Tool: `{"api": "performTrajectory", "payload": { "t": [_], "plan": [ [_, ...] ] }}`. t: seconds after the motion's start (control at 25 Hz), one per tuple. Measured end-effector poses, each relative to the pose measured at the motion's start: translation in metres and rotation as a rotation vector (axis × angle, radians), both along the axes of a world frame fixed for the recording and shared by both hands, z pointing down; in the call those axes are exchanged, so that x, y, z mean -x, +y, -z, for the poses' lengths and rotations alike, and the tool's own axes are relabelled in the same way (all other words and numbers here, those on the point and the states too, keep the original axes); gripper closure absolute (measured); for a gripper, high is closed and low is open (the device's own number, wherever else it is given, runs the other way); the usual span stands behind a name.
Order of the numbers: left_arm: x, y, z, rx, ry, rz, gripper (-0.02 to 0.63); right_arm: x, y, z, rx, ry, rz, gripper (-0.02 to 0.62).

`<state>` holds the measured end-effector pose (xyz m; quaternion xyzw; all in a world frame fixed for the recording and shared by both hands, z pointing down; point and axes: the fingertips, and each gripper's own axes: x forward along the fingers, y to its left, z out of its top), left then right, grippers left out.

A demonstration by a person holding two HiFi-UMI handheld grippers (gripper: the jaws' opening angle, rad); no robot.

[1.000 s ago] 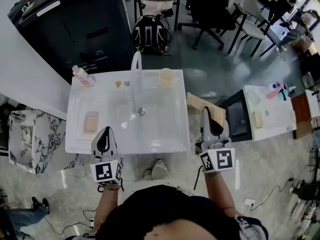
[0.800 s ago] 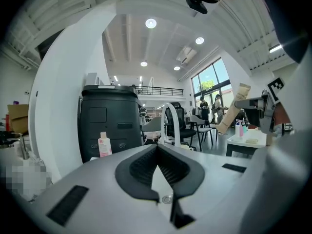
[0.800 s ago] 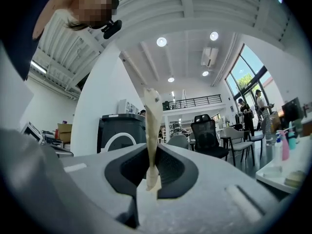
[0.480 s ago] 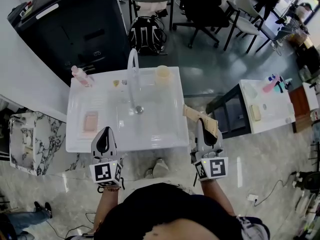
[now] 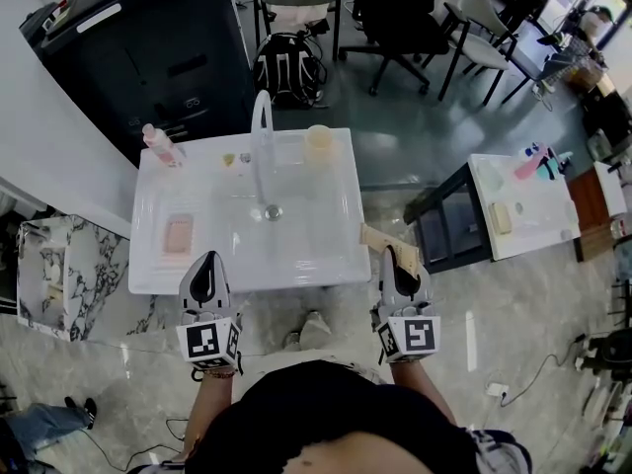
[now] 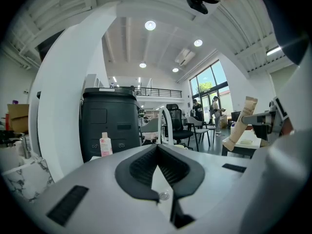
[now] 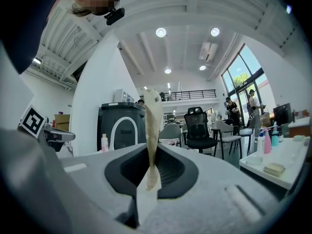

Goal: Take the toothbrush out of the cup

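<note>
Looming behind the sink (image 5: 296, 276) is a black cabinet (image 5: 148, 57), biggest thing in the head view. The white sink fills the middle. A white side table (image 5: 533, 215) stands well to the sink's right. An office chair (image 5: 405, 8) and a dark backpack (image 5: 288, 67) sit on the floor beyond the sink's far edge.

On the sink:
- a white arched faucet (image 5: 262, 136) stands at the back rim, about centre
- a pale cup (image 5: 318, 142) sits on the back rim just right of the faucet
- a pink bottle (image 5: 158, 144) stands at the back left corner
- a pinkish pad (image 5: 178, 235) lies in the left part of the sink

The left gripper (image 5: 206, 265) hangs at the sink's front edge, left side. Its jaws are pressed together with nothing between them (image 6: 157, 147).

The right gripper (image 5: 397, 265) is off the sink's front right corner. Its jaws are clamped narrow (image 7: 153, 155) on a flat beige strip, probably the toothbrush (image 7: 152, 126) in a wrapper, though the bristles are too unclear to confirm. That toothbrush (image 5: 380, 237) pokes out past the sink's right edge, well apart from the cup.
</note>
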<state>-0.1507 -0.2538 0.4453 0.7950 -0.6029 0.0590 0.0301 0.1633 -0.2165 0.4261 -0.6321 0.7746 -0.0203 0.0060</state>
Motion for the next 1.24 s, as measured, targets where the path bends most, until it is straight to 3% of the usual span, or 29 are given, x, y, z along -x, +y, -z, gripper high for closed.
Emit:
{"api": "performTrajectory", "payload": {
  "t": [1.24],
  "plan": [
    [0.003, 0.011, 0.003, -0.007, 0.006, 0.023, 0.603, -0.003, -0.001, -0.012, 0.039, -0.011, 0.000, 0.561]
  ]
}}
